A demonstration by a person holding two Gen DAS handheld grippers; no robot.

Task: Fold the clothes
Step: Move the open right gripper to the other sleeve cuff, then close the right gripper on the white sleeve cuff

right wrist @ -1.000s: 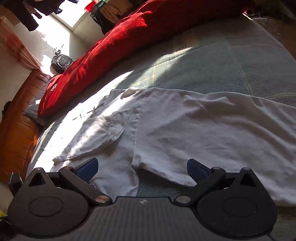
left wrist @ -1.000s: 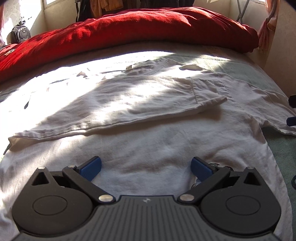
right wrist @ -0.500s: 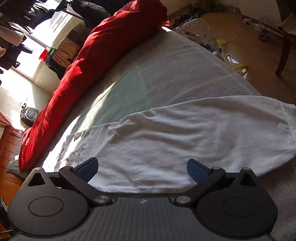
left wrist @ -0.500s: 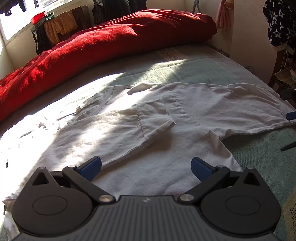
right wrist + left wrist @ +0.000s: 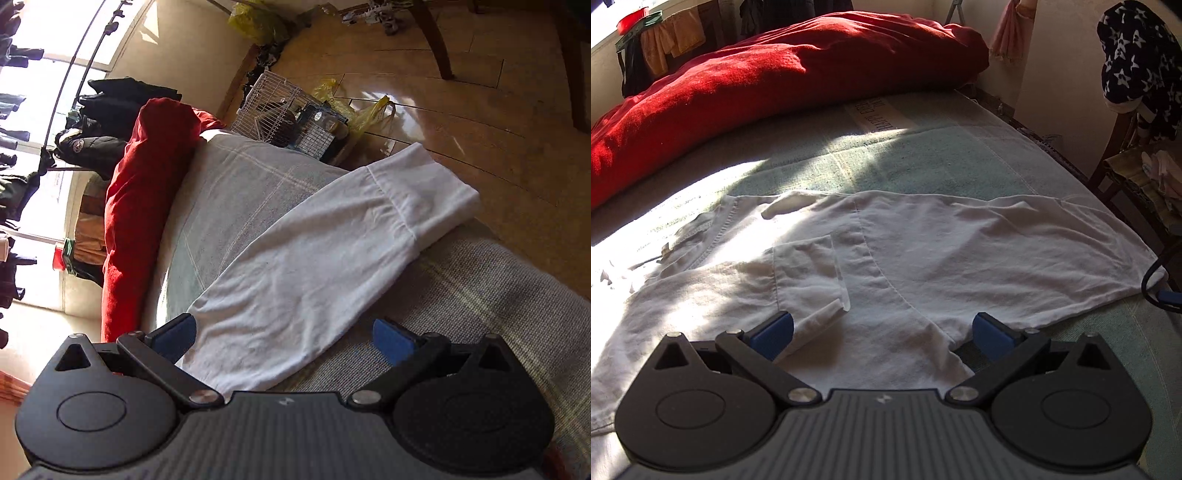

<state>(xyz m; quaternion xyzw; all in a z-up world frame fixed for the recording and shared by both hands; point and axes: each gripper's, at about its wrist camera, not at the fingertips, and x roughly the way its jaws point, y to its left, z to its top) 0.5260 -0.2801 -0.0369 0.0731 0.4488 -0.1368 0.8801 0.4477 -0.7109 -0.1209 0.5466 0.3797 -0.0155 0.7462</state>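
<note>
A white long-sleeved shirt (image 5: 923, 258) lies spread flat on the bed. One sleeve (image 5: 809, 273) is folded across its body, its cuff near my left fingers. My left gripper (image 5: 882, 330) hovers open over the shirt by the armpit, nothing between its blue pads. In the right wrist view the other sleeve (image 5: 314, 273) stretches along the bed, and its cuff (image 5: 432, 195) hangs past the edge. My right gripper (image 5: 284, 338) stands open over that sleeve's upper part.
A thick red duvet (image 5: 775, 81) lies along the back of the bed (image 5: 960, 155). A chair with clothes (image 5: 1137, 96) stands at the right. Beyond the bed edge are the wooden floor (image 5: 480, 110), a wire cage (image 5: 291, 118) and yellow bags.
Both grippers have swung to the right along the shirt. The left now looks at the right shoulder and sleeve; the right has travelled out along the sleeve towards its cuff.
</note>
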